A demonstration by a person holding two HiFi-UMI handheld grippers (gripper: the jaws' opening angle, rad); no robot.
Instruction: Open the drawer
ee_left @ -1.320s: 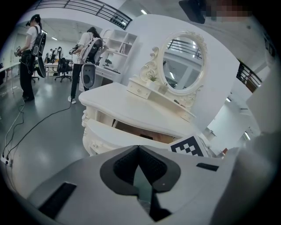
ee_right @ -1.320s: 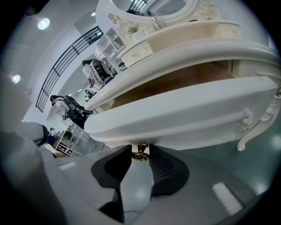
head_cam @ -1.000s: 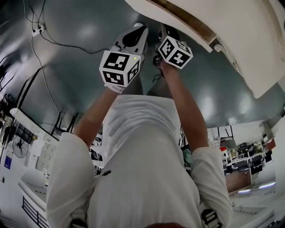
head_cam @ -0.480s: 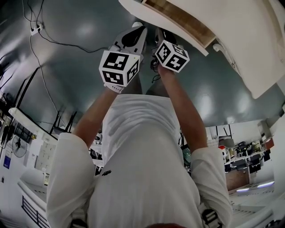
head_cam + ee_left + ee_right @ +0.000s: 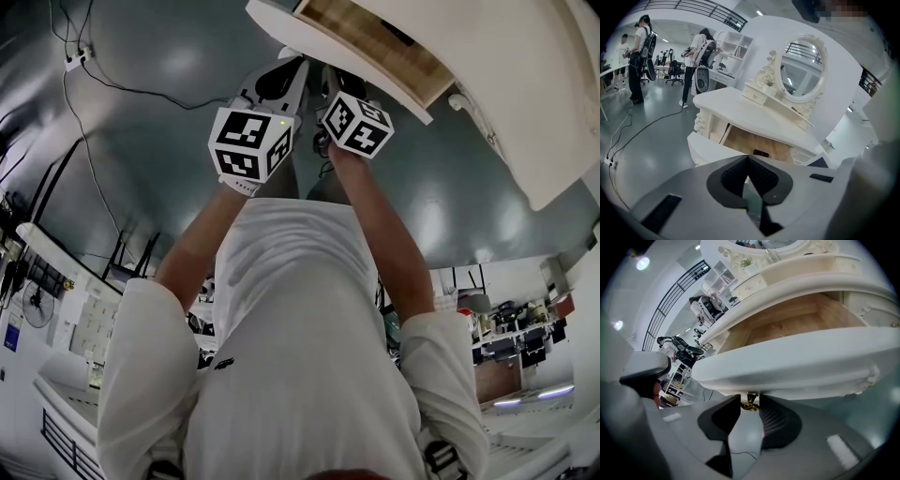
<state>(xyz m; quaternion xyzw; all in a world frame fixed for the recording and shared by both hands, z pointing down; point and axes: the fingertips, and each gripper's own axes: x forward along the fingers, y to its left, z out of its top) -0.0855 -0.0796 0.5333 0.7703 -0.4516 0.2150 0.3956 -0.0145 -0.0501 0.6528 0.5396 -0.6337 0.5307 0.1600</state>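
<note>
Farther out than a moment ago, the white wooden drawer point(image 5: 797, 364) stands partly open, its small brass knob point(image 5: 749, 405) pinched in the right tool point(image 5: 749, 399); more pulling likely remains.

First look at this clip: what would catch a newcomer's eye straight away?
A white dressing table with an ornate oval mirror fills the left gripper view. Its wide drawer stands pulled out, bare wood showing inside, with the right gripper closed on the small brass pull on its front. The left gripper, jaws shut on nothing, hangs before the drawer.
</note>
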